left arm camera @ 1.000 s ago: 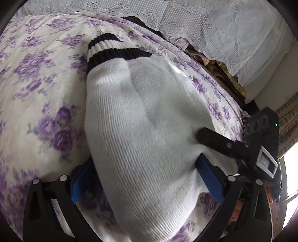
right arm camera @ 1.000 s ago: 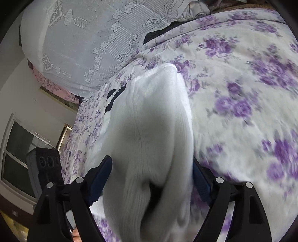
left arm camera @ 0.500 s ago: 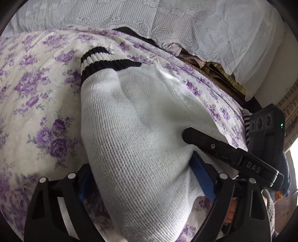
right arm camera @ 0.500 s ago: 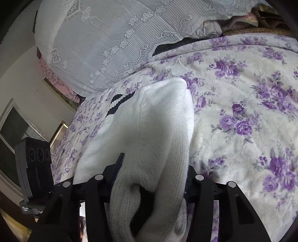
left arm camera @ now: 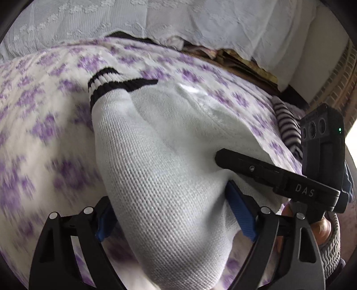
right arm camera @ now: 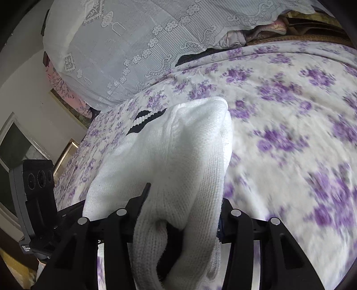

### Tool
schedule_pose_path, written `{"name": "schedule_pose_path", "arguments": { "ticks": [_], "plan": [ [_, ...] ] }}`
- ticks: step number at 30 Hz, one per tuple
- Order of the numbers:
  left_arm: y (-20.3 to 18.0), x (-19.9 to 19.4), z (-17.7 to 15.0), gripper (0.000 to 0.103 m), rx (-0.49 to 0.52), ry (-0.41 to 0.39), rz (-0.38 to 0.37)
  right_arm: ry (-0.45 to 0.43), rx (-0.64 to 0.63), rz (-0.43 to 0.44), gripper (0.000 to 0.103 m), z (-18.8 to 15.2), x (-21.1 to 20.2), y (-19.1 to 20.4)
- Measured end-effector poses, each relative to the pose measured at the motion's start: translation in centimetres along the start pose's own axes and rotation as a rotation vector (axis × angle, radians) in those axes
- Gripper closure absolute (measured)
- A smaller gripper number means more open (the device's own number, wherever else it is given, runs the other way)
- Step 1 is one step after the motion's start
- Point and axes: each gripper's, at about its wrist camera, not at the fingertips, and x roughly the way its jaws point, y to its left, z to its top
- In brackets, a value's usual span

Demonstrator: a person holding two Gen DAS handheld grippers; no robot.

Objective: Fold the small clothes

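A white knit sweater with black-striped trim lies on the purple-flowered bed cover. My left gripper is shut on a thick bunch of the sweater's near edge. My right gripper is shut on another bunch of the same sweater, whose black trim shows farther off. In the left wrist view the right gripper sits just to the right, its finger pressed into the knit. In the right wrist view the left gripper's body is at the left.
A white lace-covered pile lies along the bed's far side. A striped garment lies at the right edge of the bed. A brick wall is at the right; a window frame at the left.
Both grippers have closed tighter on the sweater and pulled it toward the near side of the bed. The two grippers have come closer together.
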Motion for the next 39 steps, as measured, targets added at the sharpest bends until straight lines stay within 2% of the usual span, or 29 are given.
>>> {"name": "schedule_pose_path", "arguments": {
  "ticks": [5,6,8,9,11,13,17,21,23,25,27,29,30,33,39],
  "plan": [
    [-0.5,-0.9,-2.2,0.012,-0.031,0.015,-0.028,0.016,0.014,0.033,0.055,-2.4,-2.6,-0.5],
    [-0.2,-1.1,-2.3,0.012,-0.051,0.008,-0.029,0.017,0.023,0.039,0.05,-2.6,-2.9,-0.7],
    [0.5,-1.6,-2.2,0.009,-0.085,-0.012,-0.029,0.024,0.064,0.059,0.045,-2.5,-3.0,-1.5],
    [1.0,-1.7,-2.0,0.007,-0.106,-0.019,-0.033,0.029,0.095,0.072,0.038,-2.5,-2.9,-2.0],
    [2.0,-1.4,-1.4,0.005,-0.159,-0.018,-0.068,0.034,0.136,0.095,0.033,-2.2,-2.3,-2.7],
    [2.7,-0.5,-0.8,0.005,-0.191,0.002,-0.105,0.042,0.156,0.108,0.033,-1.6,-1.2,-3.2],
    [3.4,0.8,0.2,0.005,-0.222,0.008,-0.107,0.048,0.191,0.123,0.033,-0.1,0.4,-3.5],
    [4.5,0.4,0.2,0.005,-0.268,-0.008,-0.192,0.041,0.187,0.15,0.032,0.6,1.3,-3.6],
    [4.5,1.0,0.2,0.005,-0.257,0.015,-0.175,0.038,0.16,0.137,0.035,0.5,1.3,-3.3],
    [3.6,1.5,0.1,0.005,-0.206,0.028,-0.126,0.04,0.124,0.115,0.04,0.4,1.3,-2.9],
    [2.9,1.4,0.0,0.008,-0.173,0.022,-0.089,0.035,0.11,0.109,0.049,0.2,1.2,-2.7],
    [2.3,1.0,-0.2,0.025,-0.151,0.006,-0.081,0.019,0.077,0.085,0.053,0.0,0.8,-2.0],
    [1.9,0.7,-0.3,0.026,-0.136,-0.003,-0.073,0.009,0.055,0.069,0.055,-0.1,0.5,-1.5],
    [-0.2,0.1,-0.2,0.03,-0.053,-0.033,0.012,-0.008,0.006,0.032,0.06,-0.3,-0.5,-0.7],
    [-2.7,-0.6,0.3,0.035,0.001,-0.04,0.038,-0.037,-0.025,-0.02,0.061,-0.9,-3.5,-0.3]
  ]
}}
